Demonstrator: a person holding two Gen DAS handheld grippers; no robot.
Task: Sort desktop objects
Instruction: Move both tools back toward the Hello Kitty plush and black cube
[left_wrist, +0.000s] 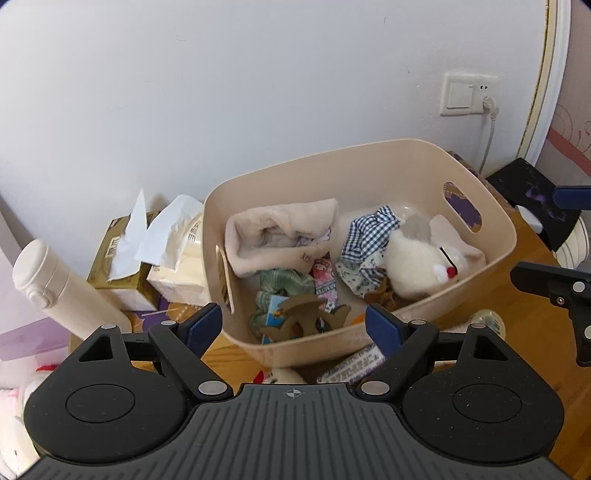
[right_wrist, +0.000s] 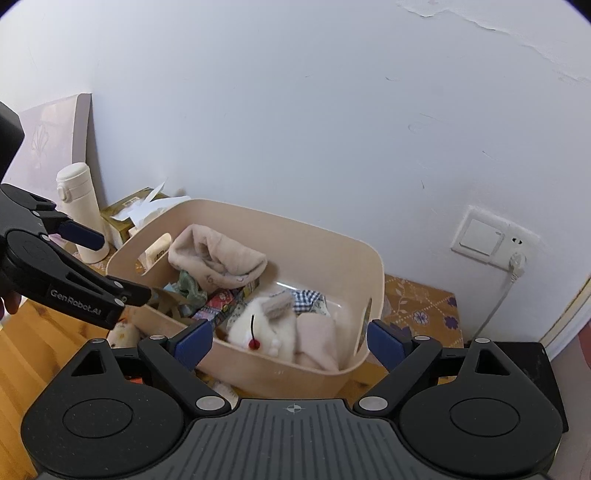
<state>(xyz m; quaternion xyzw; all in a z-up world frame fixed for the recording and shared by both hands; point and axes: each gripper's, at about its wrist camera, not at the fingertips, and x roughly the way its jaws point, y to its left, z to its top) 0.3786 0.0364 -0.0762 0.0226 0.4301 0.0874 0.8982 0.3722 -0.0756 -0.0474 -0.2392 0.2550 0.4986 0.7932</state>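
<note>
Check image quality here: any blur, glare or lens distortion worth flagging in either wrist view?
Left wrist view: sharp, even daylight, no glare; fisheye bends the door frame and darkens the corners; the beige bin and white plush read clearly. Right wrist view: equally sharp, soft shadows only; the wall bulges and peeling paint shows; the left gripper at the frame edge is crisp.

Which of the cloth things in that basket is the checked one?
The blue-and-white checked cloth, crumpled beside the white plush toy in the basket. The rolled towel is plain beige; the green cloth lies below that.
</note>
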